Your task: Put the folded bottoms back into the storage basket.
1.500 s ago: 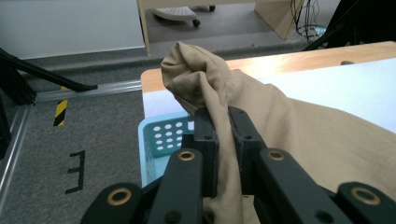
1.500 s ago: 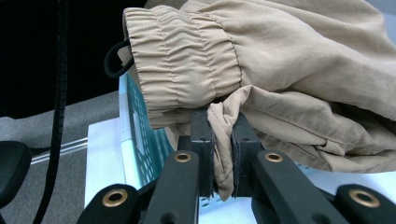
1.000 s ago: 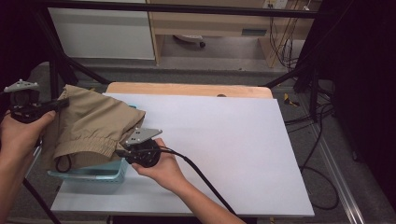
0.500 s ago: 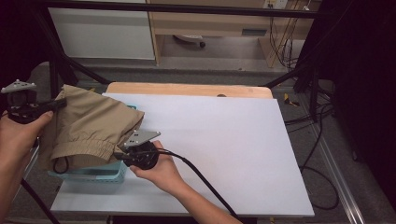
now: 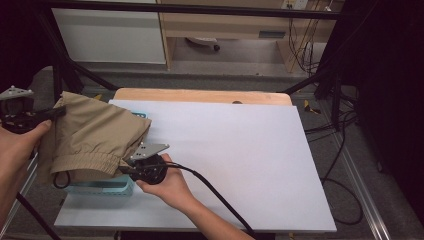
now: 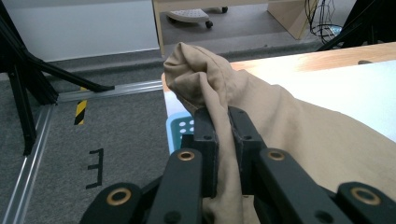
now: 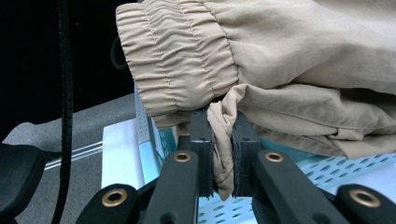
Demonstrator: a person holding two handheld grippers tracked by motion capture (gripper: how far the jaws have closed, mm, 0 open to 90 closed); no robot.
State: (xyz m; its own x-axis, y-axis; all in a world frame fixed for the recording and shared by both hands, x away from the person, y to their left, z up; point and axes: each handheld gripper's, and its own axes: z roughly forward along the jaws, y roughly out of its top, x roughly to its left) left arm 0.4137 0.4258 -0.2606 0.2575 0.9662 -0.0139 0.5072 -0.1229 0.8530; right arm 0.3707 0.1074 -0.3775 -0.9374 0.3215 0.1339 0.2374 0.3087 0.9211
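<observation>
A pair of tan trousers point(image 5: 95, 137) with an elastic waistband point(image 7: 187, 60) hangs bunched over a light blue perforated basket point(image 5: 107, 187) at the table's left edge. My left gripper point(image 5: 52, 114), at the far left, is shut on a fold at the garment's far end point(image 6: 223, 135). My right gripper point(image 5: 125, 169) is at the basket's near right corner, shut on a pinch of tan cloth point(image 7: 223, 140) just below the waistband. Both hands hold the trousers point(image 6: 299, 126) slightly above the basket point(image 7: 299, 177).
The white table top point(image 5: 235, 160) stretches to the right of the basket, with a wooden strip point(image 5: 200, 95) along its far edge. Black frame legs point(image 5: 65, 75) and a floor rail point(image 6: 28, 163) stand at the left. Cables point(image 5: 320, 55) hang at the back right.
The right gripper and the waistband corner have drifted slightly toward the near edge of the table. The left gripper has stayed in place.
</observation>
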